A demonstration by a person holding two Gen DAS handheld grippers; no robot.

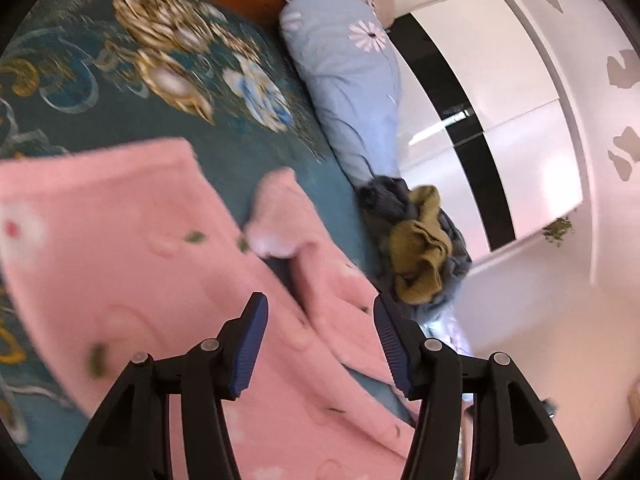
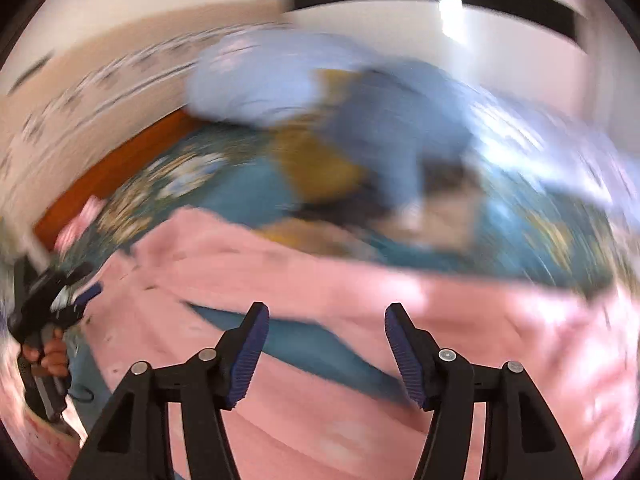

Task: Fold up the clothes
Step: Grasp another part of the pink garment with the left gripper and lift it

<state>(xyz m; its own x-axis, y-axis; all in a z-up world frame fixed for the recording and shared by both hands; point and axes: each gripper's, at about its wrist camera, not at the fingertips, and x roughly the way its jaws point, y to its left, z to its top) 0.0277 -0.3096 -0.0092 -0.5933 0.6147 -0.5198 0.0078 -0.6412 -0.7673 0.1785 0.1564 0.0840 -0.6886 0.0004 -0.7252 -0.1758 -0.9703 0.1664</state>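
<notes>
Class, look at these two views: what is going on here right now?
A person holds a hand-held gripper in each hand over a pink garment spread on a teal patterned bedspread. The left hand-held gripper and the right hand-held gripper are both open and hold nothing. A pile of other clothes waits beside a blue pillow. The right view is blurred.

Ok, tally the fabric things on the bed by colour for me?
Pink garment: 1
Light blue floral pillow: 1
Olive-yellow cloth: 1
Dark grey-blue cloth: 1
Total: 4, all lying on the teal floral bedspread.
</notes>
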